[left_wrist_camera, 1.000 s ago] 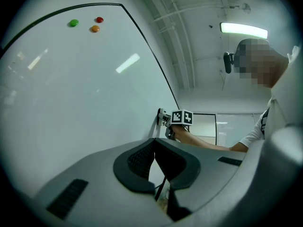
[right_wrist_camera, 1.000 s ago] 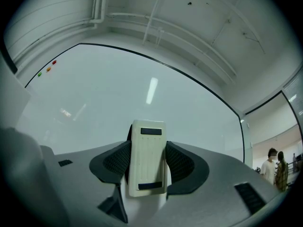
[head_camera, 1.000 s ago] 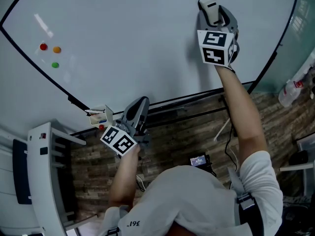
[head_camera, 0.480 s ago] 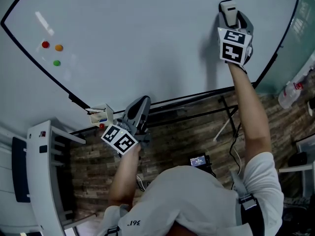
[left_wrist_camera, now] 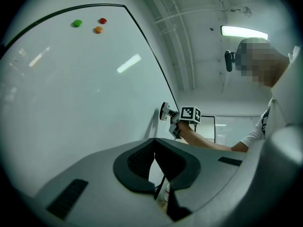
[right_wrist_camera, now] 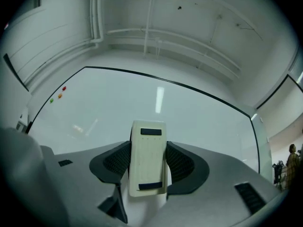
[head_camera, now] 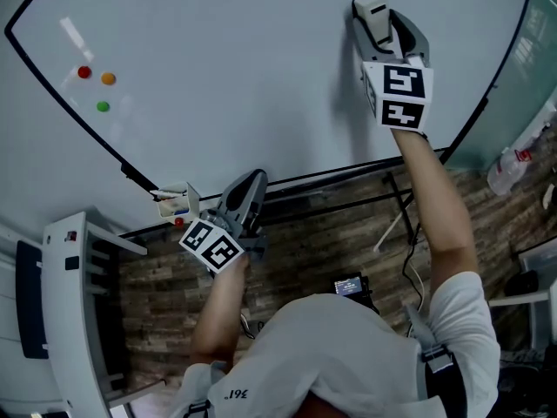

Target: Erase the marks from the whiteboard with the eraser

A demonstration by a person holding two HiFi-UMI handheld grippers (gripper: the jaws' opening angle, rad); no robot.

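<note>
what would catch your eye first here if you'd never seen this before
The big whiteboard dominates the head view, bare apart from three small dots, red, orange and green, near its left end. Toward its right, the right hand-held gripper is shut on a cream eraser held up to the board; the left hand-held gripper hangs shut and empty by the bottom edge.

White T-shirt [head_camera: 348,355], black-and-white marker cubes [head_camera: 211,249] [head_camera: 399,96]

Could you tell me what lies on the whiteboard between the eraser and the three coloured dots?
Only bare whiteboard lies between the eraser and the coloured dots, with no marks. The head view shows this, and so does the right gripper view.
</note>
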